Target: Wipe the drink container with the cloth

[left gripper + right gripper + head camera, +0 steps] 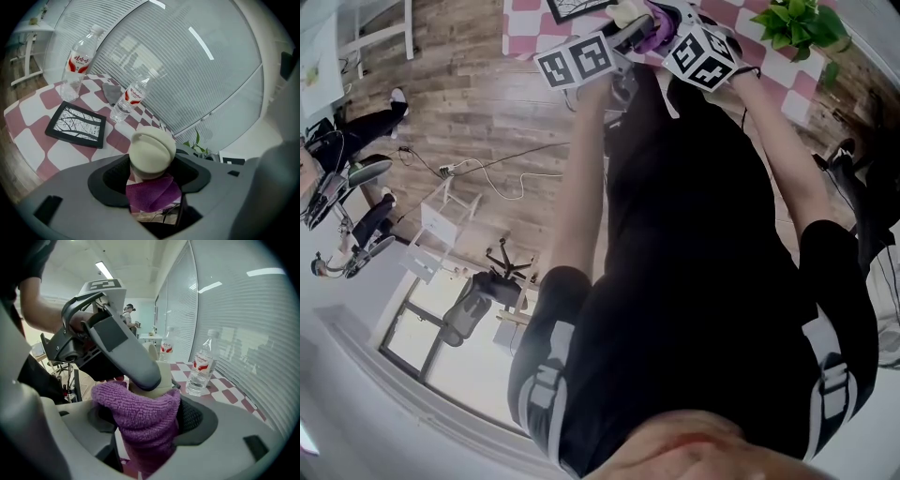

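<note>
Big stuff first: the pink-and-white checked table is right in front of the person, and the job looks to be happening in the air at its near edge, not down on it. The left gripper has its jaws clamped on the drink container, a cream-lidded thing.

The right gripper is the wiping one. Its jaws are spread wide, with the purple cloth bunched between them and draped against the container's side, but the pads don't look like they're pinching it.

That's the bit I'd sort out. To me the cloth is only resting there, so I'd close on a decent fold of it, or it'll slip off on the first stroke. Then hold the left grip steady and take the cloth round the wall below the lid. Roll the right wrist, don't shove, since a hard sideways push could lever the container out of the left jaws.

The two water bottles further back are well clear
</note>
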Tool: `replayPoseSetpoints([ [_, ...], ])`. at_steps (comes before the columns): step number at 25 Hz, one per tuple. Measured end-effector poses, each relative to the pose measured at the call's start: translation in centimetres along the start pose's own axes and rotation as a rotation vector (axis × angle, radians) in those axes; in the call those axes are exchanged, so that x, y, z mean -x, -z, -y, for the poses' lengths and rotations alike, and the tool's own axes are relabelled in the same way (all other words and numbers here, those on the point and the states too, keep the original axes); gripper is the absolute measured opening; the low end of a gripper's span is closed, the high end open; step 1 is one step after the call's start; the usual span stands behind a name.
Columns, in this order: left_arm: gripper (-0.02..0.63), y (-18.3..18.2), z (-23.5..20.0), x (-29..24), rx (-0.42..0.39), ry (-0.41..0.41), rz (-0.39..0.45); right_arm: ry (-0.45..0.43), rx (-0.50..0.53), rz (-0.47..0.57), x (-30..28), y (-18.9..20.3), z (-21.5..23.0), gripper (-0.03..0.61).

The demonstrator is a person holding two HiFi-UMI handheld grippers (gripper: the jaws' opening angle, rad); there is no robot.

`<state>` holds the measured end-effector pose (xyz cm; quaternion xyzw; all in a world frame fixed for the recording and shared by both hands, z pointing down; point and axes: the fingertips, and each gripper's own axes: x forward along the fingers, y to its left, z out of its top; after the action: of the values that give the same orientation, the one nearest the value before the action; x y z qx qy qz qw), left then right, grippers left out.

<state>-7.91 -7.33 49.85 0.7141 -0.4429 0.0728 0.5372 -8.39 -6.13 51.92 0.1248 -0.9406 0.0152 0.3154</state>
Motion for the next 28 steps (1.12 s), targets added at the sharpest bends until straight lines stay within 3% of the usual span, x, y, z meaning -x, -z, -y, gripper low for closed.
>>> replayPoseSetpoints([
  [18,0.293,0.2,0.4,0.2,-0.029,0.003,-0.018,0.008,0.014,-0.003,-1.2,1.0,-0.1,0.347],
  [28,0.293,0.2,0.3,0.2,-0.037,0.006,-0.023,-0.001,0.021,-0.050,-1.5,4.8,-0.2,0.347],
])
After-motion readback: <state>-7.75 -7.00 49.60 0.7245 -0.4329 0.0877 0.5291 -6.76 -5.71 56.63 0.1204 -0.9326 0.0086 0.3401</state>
